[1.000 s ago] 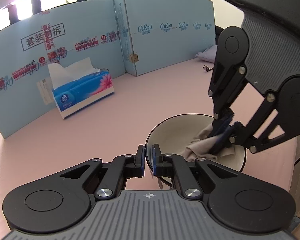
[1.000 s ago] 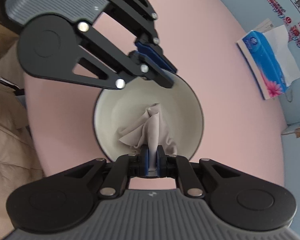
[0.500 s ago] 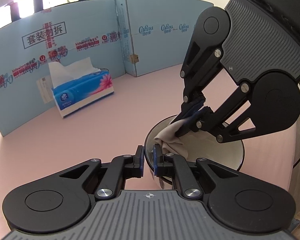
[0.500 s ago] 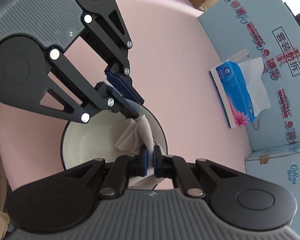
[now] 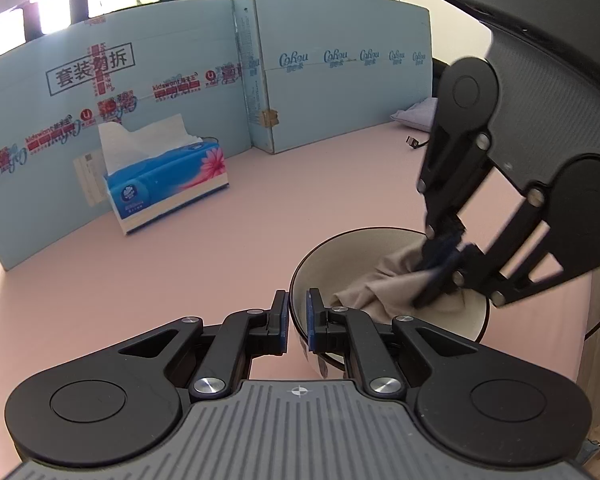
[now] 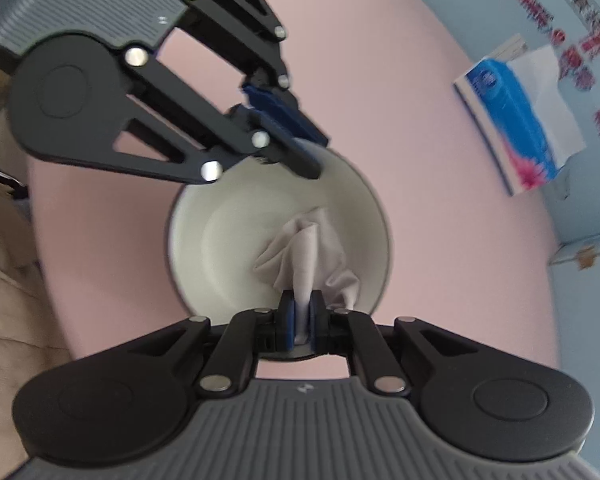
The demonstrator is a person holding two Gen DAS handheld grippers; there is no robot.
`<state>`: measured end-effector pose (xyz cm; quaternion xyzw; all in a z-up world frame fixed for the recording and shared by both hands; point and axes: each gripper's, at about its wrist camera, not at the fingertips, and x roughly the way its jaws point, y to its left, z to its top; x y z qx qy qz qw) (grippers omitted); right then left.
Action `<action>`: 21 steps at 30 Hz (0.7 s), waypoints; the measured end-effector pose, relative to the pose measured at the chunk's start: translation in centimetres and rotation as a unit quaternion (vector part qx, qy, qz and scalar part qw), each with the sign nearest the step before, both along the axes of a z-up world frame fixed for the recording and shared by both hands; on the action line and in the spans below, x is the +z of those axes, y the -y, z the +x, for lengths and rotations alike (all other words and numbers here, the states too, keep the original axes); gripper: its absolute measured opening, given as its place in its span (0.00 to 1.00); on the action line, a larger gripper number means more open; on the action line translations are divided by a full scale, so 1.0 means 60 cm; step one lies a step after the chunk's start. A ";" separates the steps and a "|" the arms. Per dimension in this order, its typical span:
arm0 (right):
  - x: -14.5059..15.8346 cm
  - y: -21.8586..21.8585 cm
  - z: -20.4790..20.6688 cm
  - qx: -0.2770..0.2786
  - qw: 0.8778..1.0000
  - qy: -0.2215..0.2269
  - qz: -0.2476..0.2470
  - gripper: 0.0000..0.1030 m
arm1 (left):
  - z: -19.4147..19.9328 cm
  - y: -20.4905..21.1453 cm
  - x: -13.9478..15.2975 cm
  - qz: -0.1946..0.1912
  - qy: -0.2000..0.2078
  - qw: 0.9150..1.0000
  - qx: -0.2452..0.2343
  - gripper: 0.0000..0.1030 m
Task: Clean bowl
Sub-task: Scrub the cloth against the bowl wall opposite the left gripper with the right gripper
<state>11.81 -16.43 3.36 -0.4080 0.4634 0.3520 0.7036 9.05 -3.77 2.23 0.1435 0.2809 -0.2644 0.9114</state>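
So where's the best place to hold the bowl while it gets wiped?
On the rim, pinching the thin wall, from the side opposite the cloth. The bowl sits upright and open, so its edge is the only narrow part. The left gripper grips it there already, leaving the inside free for the right gripper.

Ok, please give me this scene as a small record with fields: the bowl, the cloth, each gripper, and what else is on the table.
bowl: white inside, dark rim, upright on the pink table
cloth: beige, bunched inside the bowl
left gripper: jaws closed on the bowl's rim, one inside and one outside
right gripper: jaws closed on the cloth, pointing down into the bowl
tissue box: blue, a tissue sticking out, away from the bowl
backdrop: light blue cardboard panels behind the tissue box
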 end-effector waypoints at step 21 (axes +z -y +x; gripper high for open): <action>0.008 0.043 -0.016 -0.047 0.988 0.045 0.142 0.08 | -0.024 -0.020 0.007 -0.094 -0.100 0.988 0.064 0.39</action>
